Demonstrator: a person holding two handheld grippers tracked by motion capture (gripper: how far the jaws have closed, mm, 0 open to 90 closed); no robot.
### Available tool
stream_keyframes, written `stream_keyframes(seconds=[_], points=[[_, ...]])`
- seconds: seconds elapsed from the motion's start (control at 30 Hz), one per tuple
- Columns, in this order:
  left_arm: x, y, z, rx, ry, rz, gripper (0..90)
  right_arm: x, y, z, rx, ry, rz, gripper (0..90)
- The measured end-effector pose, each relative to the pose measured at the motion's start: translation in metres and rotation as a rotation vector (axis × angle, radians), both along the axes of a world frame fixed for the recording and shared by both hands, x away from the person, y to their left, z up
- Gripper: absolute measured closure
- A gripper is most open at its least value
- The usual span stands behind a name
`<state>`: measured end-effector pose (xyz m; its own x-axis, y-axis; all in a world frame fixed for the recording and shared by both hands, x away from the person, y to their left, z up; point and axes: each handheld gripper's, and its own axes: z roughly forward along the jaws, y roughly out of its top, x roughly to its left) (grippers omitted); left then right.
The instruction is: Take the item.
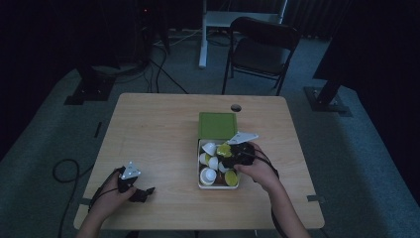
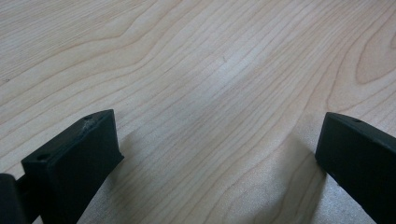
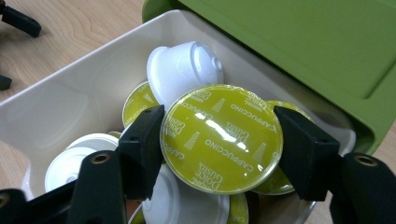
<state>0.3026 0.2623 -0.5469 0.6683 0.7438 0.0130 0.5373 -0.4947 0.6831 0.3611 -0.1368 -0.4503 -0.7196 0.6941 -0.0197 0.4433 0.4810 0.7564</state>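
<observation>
My main worry is the grip on the coffee capsule (image 3: 222, 139). My right gripper (image 3: 219, 144) has it edge-on across the green foil lid, one jaw on each side of the rim, and that rim looks thin and slick. If I tilt or jerk as I lift, I judge the capsule could pivot between the jaws or pop out and drop back among the others. A second risk is the crowding: white capsules (image 3: 184, 65) lie touching or just beside the held one, so dragging sideways could knock them about or catch the wall of the white box (image 3: 70, 100). The box's green lid (image 3: 299, 44) stands just behind the jaws, so a lift angled that way could bump it.

The right gripper is clamped on the capsule marked "Cappuccino", jaws spread wide enough to span its full lid. The capsule sits above the pile inside the box, toward the lid end; from the high view the box (image 1: 200, 147) lies right of the table's (image 1: 148, 129) centre, with my right hand (image 1: 257, 171) beside it.

My left gripper (image 2: 219, 154) is released, jaws wide apart with nothing between them, hovering low over bare wood near the table's front left corner, well apart from the box.
</observation>
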Motion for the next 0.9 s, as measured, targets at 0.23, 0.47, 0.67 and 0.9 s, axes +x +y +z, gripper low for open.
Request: stream_keyframes(seconds=[0.23, 0.47, 0.67, 0.9], points=[[0.000, 0.000, 0.000, 0.000, 0.000, 0.000, 0.0, 0.001, 0.001, 0.002, 0.011, 0.003, -0.006, 37.2], [0.000, 0.000, 0.000, 0.000, 0.000, 0.000, 0.0, -0.003, 0.001, 0.012, 0.034, 0.004, 0.019, 37.3], [0.000, 0.000, 0.000, 0.000, 0.000, 0.000, 0.0, -0.008, 0.001, 0.020, 0.069, 0.006, 0.048, 37.2], [0.000, 0.000, 0.000, -0.001, 0.000, 0.001, 0.0, -0.014, -0.001, 0.031, 0.097, -0.008, 0.069, 37.3]])
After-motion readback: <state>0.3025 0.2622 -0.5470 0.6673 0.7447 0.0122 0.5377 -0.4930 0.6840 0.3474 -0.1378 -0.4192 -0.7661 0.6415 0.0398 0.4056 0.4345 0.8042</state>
